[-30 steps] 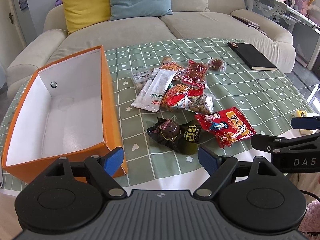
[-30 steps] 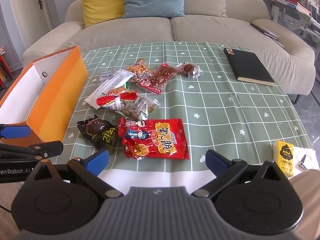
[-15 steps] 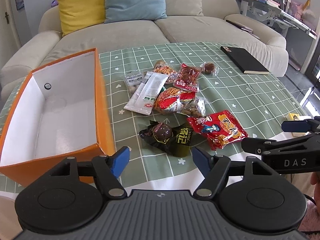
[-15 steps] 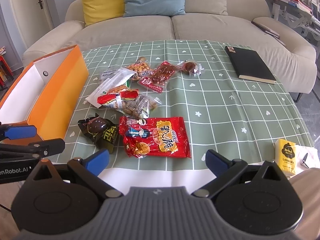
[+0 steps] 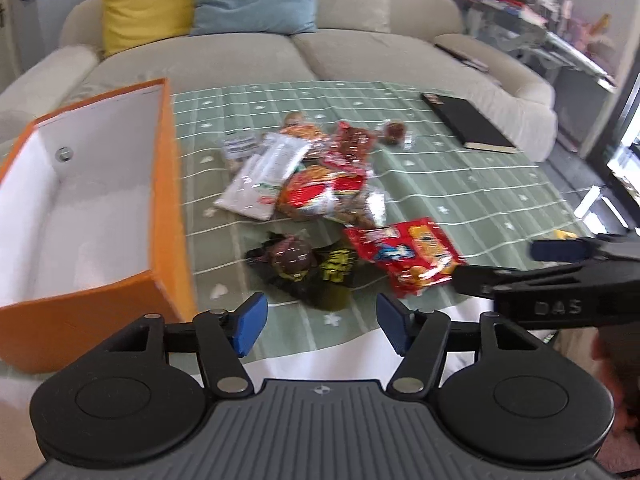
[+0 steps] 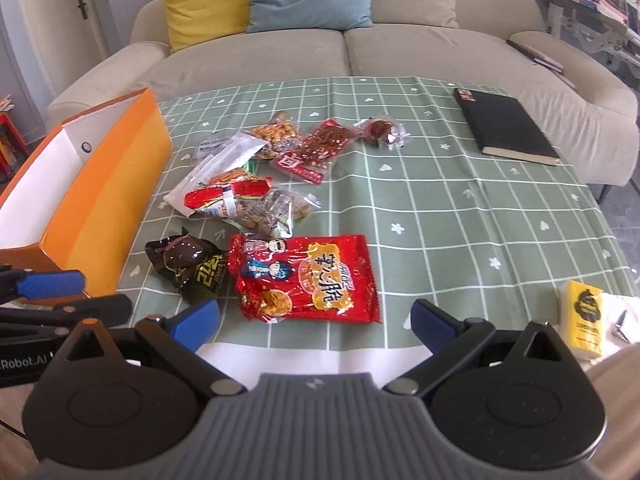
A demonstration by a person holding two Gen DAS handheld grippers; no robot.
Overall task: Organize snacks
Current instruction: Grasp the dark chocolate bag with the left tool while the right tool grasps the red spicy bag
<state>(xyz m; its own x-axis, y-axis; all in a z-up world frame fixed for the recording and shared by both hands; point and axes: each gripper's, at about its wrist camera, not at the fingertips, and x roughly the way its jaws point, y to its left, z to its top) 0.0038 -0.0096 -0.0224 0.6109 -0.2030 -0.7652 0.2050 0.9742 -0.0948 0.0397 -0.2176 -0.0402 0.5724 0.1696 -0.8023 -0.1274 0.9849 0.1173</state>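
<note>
An open orange box (image 5: 170, 200) with a white inside stands at the table's left. Right of it lie several snack packets: a black one (image 5: 304, 268), a big red one (image 5: 404, 256), a long white one (image 5: 264, 176) and a red and clear heap (image 5: 324, 196). My left gripper (image 5: 320, 320) hovers just short of the black packet, its jaws closing with nothing between them. My right gripper (image 6: 316, 322) stands wide open in front of the big red packet (image 6: 308, 276), holding nothing. The left view is blurred.
A black notebook (image 6: 504, 128) lies at the table's far right. A yellow pack (image 6: 584, 312) and a white cloth sit at the near right corner. A small wrapped snack (image 6: 384, 130) lies apart from the heap. A beige sofa (image 6: 400, 48) with cushions runs behind the table.
The left gripper's jaws have drawn closer together and its view has tipped slightly. The right gripper and the snacks have stayed where they were.
</note>
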